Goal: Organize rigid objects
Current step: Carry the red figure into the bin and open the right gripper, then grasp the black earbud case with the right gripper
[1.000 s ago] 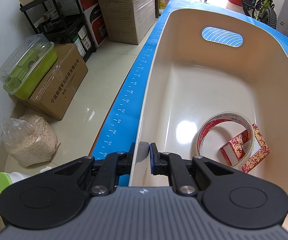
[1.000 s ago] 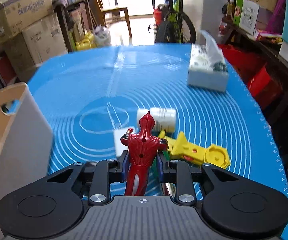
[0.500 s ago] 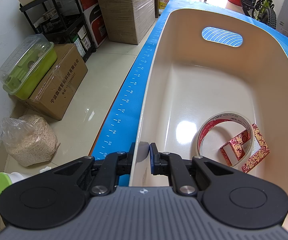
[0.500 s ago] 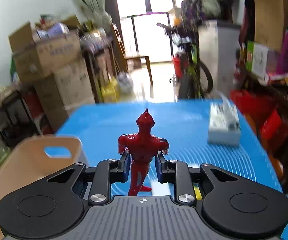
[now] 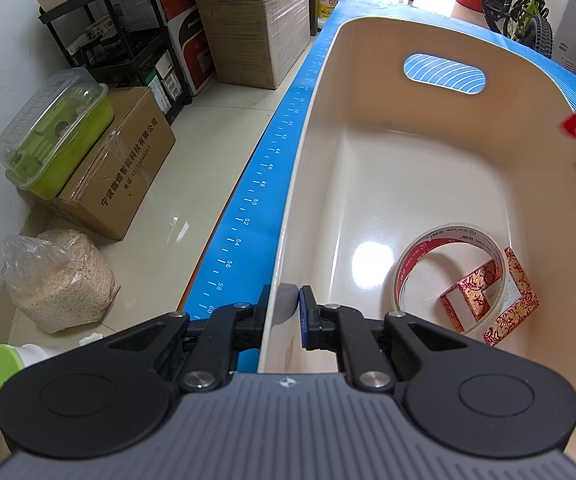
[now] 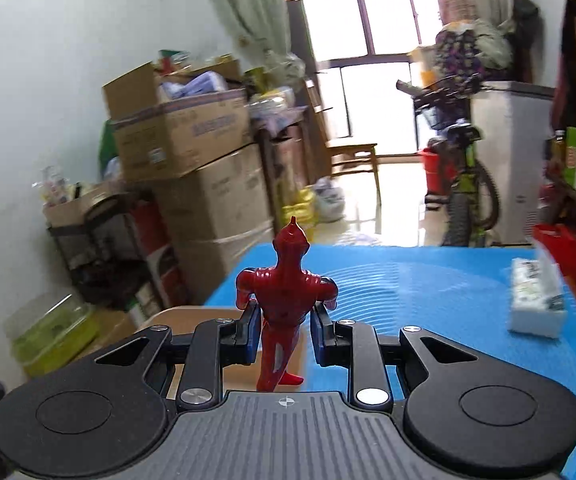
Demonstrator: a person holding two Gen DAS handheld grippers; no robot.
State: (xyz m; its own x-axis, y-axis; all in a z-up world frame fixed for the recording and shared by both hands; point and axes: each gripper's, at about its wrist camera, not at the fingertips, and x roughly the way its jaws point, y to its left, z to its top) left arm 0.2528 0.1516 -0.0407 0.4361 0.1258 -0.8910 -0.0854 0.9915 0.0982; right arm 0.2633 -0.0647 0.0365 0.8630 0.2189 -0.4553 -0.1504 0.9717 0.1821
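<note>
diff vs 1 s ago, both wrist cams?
The right tongs, clamped on the red figure throughout, lifted it off the blue mat and tipped up toward the cream bin; the loose items on the mat dropped out of view, and the figure's red legs now show at the left camera's right edge. Unchanged: left tongs pinching the bin wall; tape roll and red frame inside.

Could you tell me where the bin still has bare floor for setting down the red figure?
The bin floor is bare from the handle cutout end to the middle. The tape roll and red patterned piece crowd the near right corner.
</note>
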